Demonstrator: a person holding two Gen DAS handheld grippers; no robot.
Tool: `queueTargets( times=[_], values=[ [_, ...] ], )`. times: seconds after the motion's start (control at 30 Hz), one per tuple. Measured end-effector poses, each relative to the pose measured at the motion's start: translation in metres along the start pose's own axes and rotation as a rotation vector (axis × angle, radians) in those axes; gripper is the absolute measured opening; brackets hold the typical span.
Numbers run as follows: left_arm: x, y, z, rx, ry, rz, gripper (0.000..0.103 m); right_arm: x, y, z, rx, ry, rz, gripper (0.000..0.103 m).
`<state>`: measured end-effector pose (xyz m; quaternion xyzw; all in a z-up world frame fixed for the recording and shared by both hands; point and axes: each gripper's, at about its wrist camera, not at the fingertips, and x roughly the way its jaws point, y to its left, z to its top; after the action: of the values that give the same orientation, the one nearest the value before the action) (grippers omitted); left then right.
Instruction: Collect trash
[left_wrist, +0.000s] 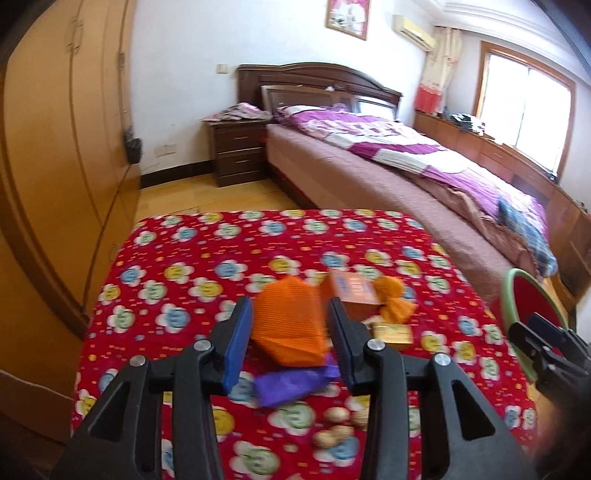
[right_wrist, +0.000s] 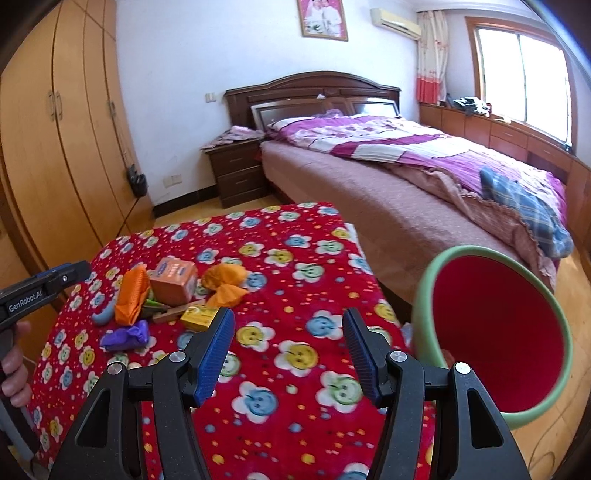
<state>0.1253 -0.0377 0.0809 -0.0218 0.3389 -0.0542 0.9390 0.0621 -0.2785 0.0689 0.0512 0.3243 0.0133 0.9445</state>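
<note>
With jaws parted and empty, the left hand-held gripper (left_wrist: 290, 347) frames the orange mesh bag (left_wrist: 290, 325); the right hand-held gripper (right_wrist: 288, 350), likewise wide and empty, hovers near the bin (right_wrist: 424, 295), ready to receive trash.

A heap of trash is lying on the counter (right_wrist: 280, 369): a box (right_wrist: 173, 283) is sitting at the back, a net (right_wrist: 130, 295) to its left, a crumpled wrapper (right_wrist: 224, 284) to its right, a small carton (right_wrist: 198, 318) in front of it and a bag (right_wrist: 125, 336) nearest on the left, with nuts (left_wrist: 338, 424) lying in front of the bag. A bin (right_wrist: 495, 339) is standing just off the counter's right edge. Behind them a bed (right_wrist: 406, 192) is stretching along the right, with a nightstand (right_wrist: 236, 173) to its left and a wardrobe (right_wrist: 62, 147) lining the left wall.
</note>
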Motion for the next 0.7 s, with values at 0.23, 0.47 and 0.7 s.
queueTargets(
  times=[0.23,0.47,0.7],
  values=[
    [0.024,0.034,-0.005,-0.039,0.058,0.029,0.044,0.027,0.019,0.0,-0.002,0.05,0.041,0.062],
    [0.049,0.047,-0.016,-0.057,0.108,0.048,0.045,0.055,0.035,-0.004,-0.012,0.108,0.076,0.062],
    [0.069,0.061,-0.03,-0.088,0.163,0.056,0.045,0.081,0.047,-0.008,-0.016,0.163,0.115,0.062]
  ],
)
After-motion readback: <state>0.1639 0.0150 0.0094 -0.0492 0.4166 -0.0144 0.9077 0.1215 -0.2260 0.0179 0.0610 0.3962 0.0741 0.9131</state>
